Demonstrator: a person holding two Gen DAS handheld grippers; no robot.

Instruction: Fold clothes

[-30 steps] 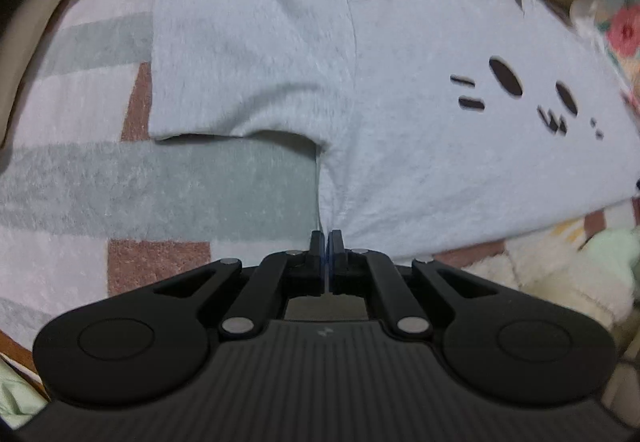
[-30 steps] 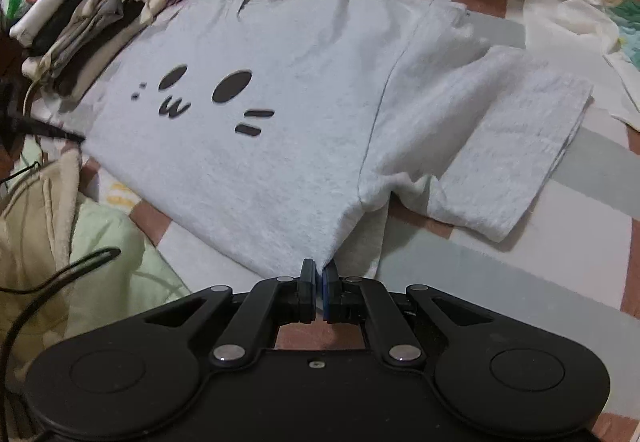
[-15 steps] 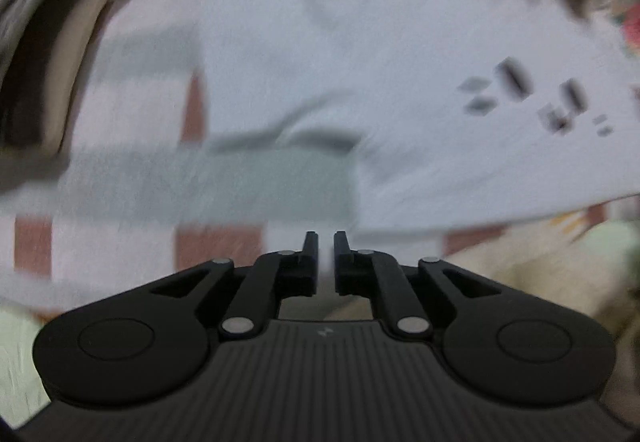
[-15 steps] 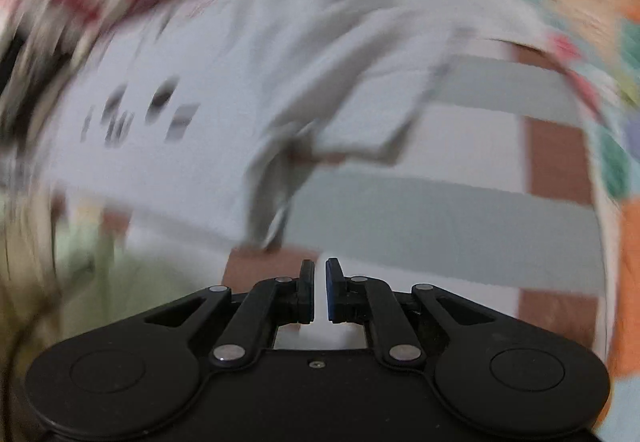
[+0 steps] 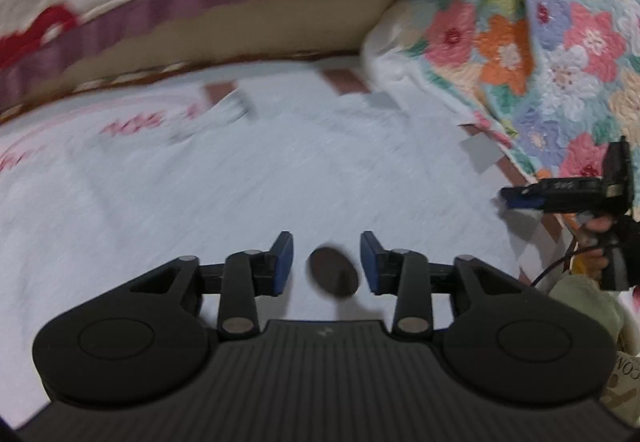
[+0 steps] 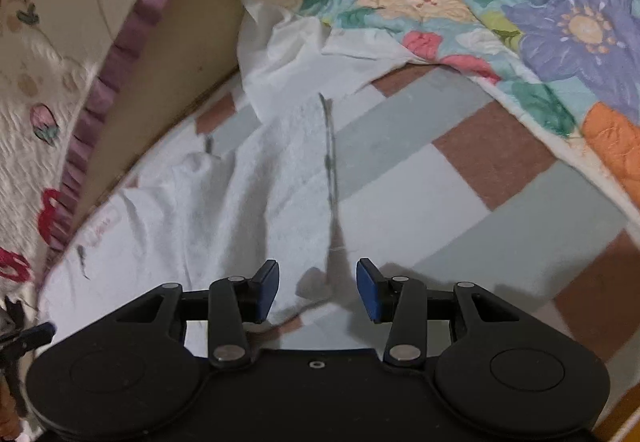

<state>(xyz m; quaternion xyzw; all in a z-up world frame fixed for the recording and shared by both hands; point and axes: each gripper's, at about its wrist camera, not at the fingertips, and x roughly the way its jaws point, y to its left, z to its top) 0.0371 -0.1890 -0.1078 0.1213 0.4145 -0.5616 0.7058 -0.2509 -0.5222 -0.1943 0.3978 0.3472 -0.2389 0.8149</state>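
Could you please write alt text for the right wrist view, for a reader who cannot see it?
The right gripper is open just above a pale grey T-shirt, holding nothing. The shirt lies rumpled on a checked blanket, with a floral quilt behind it.

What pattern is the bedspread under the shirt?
Blocks of grey, white and brown on the bedspread; right wrist view shows it best.
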